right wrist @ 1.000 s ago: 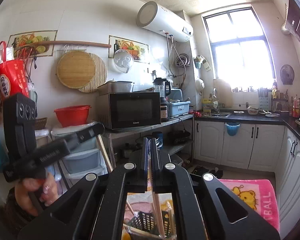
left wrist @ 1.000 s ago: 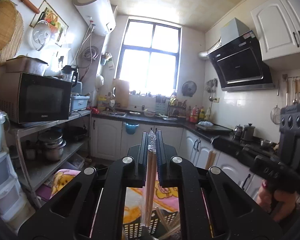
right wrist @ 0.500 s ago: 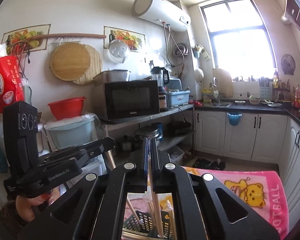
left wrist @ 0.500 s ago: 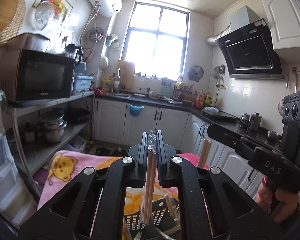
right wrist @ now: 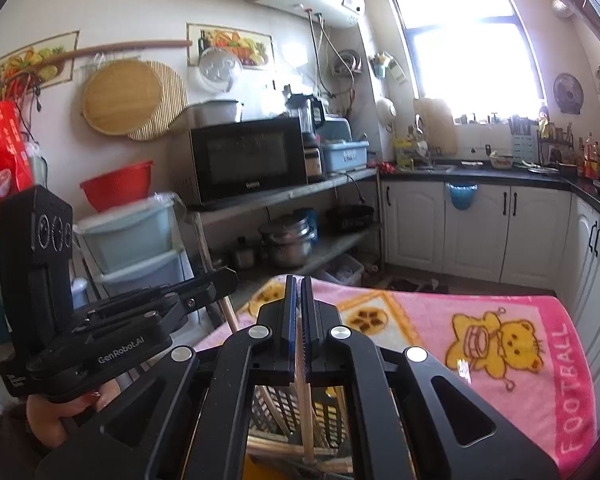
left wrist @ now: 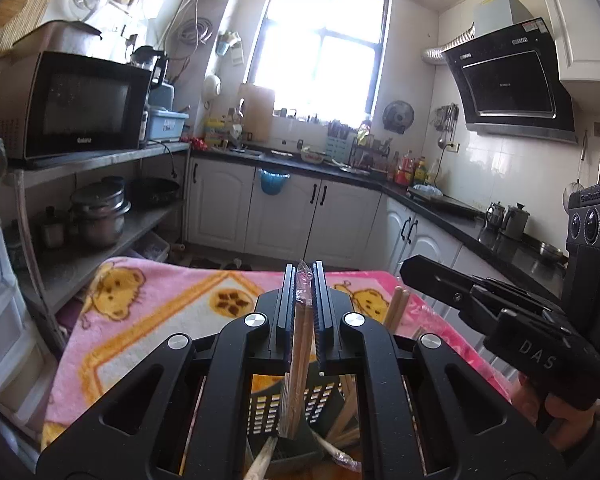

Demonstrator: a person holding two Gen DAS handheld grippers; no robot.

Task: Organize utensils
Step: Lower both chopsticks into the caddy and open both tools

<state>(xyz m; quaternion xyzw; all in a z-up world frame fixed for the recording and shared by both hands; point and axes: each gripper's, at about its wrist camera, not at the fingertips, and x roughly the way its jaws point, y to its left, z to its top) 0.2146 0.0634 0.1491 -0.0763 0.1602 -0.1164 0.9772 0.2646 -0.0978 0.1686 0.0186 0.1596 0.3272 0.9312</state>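
Two grippers are showing in this kitchen, each carried by a person's hand. In the left wrist view, the left gripper (left wrist: pixel 303 280) is sitting at the lower centre of the frame, and its jaws are pinching a pair of wooden chopsticks in a clear wrapper (left wrist: pixel 298 356). The pair is hanging downward, and its lower end is reaching into a dark slotted basket (left wrist: pixel 268 408) at the bottom centre, where more chopsticks are lying. A pink towel with yellow bears (left wrist: pixel 148 312) is lying under the basket.

At the right edge of this same view, the right gripper (left wrist: pixel 410 270) is coming in from the side, and a hand (left wrist: pixel 560 420) is gripping its handle at the lower right. A second pair of chopsticks (left wrist: pixel 396 306) is sticking up just left of that gripper's tip.

In the right wrist view, the right gripper (right wrist: pixel 299 280) is pressing its jaws nearly together on thin chopsticks (right wrist: pixel 307 412), which are pointing down into the same basket (right wrist: pixel 284 408) at the bottom centre. The left gripper (right wrist: pixel 228 276) is appearing at the left of this frame. Behind it, a microwave (right wrist: pixel 248 158) is standing on a metal shelf (right wrist: pixel 284 196), above some steel pots (right wrist: pixel 286 240).
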